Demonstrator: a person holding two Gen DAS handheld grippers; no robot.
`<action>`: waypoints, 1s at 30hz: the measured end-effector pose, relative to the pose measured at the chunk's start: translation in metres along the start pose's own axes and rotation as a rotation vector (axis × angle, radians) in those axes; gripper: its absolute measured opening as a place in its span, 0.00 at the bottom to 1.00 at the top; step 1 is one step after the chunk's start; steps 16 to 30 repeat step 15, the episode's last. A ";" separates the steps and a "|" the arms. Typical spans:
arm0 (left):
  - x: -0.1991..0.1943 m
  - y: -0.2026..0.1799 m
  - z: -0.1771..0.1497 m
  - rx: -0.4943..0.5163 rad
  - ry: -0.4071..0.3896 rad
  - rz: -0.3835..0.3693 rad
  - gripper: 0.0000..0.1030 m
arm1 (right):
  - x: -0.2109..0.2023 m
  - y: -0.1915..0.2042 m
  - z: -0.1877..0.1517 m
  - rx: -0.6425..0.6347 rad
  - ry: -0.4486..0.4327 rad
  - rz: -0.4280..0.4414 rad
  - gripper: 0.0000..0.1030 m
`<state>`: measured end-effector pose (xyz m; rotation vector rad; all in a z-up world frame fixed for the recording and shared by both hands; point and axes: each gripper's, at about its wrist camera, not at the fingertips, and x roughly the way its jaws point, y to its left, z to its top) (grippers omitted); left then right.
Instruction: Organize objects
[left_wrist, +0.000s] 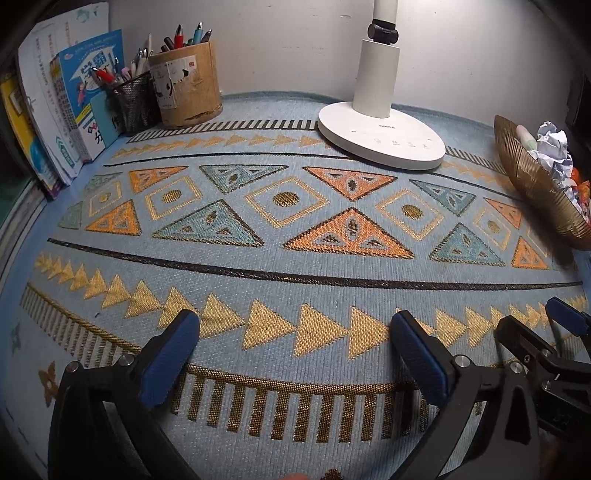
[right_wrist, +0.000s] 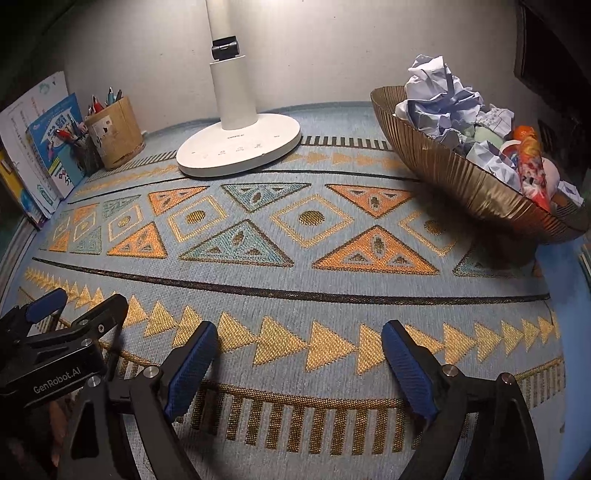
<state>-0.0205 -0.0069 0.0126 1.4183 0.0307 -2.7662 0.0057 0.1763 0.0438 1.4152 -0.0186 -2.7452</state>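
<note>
Tools at rest above the patterned worktop (left_wrist: 295, 258): the left tool (left_wrist: 295, 332) and the right tool (right_wrist: 299, 343) both stood released, jaws spread wide with nothing between them. Ahead and to the left of both stood the pen holders (left_wrist: 184, 85) and books (left_wrist: 85, 96); ahead and to the right sat the gold bowl (right_wrist: 461, 177), heaped with crumpled paper (right_wrist: 439, 99). The worktop directly under the jaws carried nothing loose, so sorting appeared largely complete; any further step would best keep both tools clear of the lamp base (left_wrist: 380, 136). Only the right view showed the bowl's contents fully; the left view showed the books more plainly.
</note>
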 end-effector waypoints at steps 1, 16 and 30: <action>0.000 0.000 0.000 0.001 0.000 0.001 1.00 | 0.002 0.002 0.000 -0.010 0.011 -0.004 0.96; 0.001 -0.001 0.000 0.001 0.000 0.000 1.00 | 0.004 0.004 -0.004 -0.022 0.008 -0.042 1.00; 0.001 -0.001 0.000 0.001 0.000 0.000 1.00 | 0.004 0.004 -0.004 -0.022 0.008 -0.042 1.00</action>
